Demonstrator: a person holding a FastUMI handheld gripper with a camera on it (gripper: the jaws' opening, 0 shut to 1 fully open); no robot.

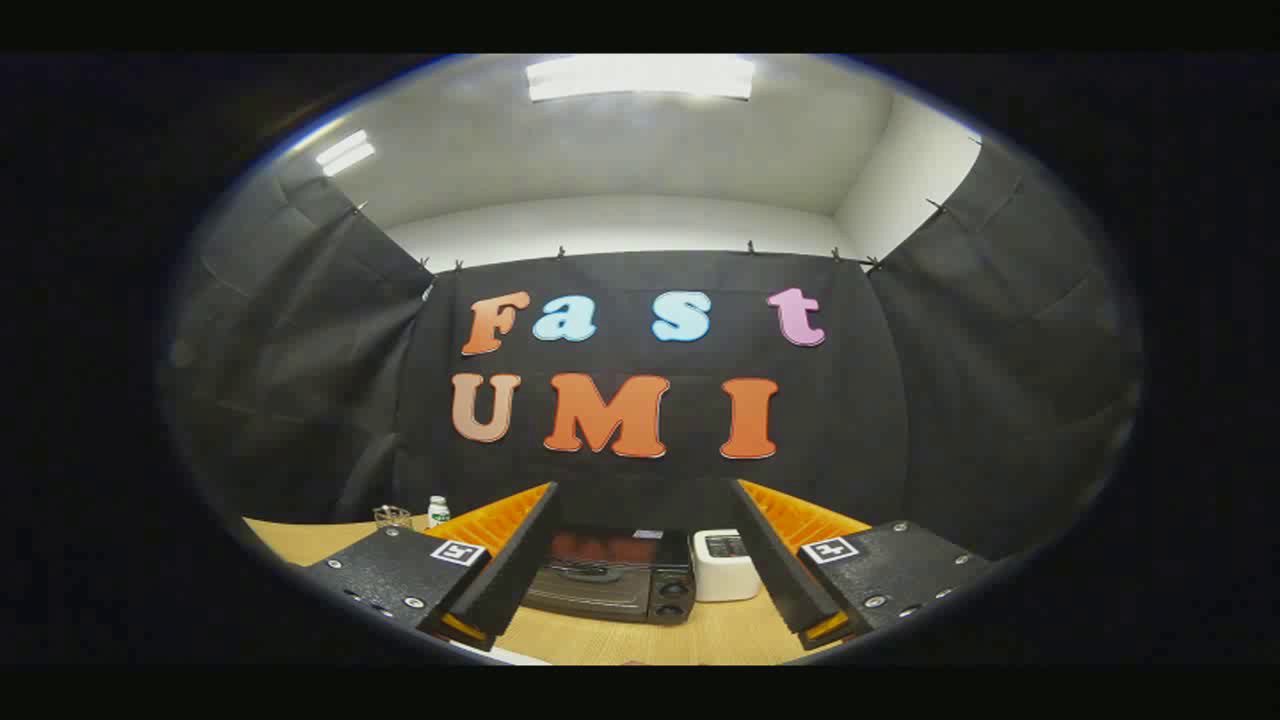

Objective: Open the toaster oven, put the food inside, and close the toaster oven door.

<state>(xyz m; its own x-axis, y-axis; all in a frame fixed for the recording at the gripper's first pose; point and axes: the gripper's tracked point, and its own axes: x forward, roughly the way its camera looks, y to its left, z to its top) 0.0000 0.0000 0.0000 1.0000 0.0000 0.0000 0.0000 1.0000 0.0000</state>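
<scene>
A black toaster oven (612,577) stands on the wooden table (690,640), beyond and between my two fingers, with its door closed and two knobs on its right side. My gripper (640,560) is open, fingers spread wide, held well back from the oven with nothing between them. Its left finger (505,565) frames the oven's left side; the right finger (780,565) lies to the right of the white appliance. No food is visible.
A white toaster-like appliance (726,565) sits right beside the oven's right side. At the back left of the table stand a small white bottle (438,511) and a small clear container (392,516). Black cloth walls enclose the table on three sides.
</scene>
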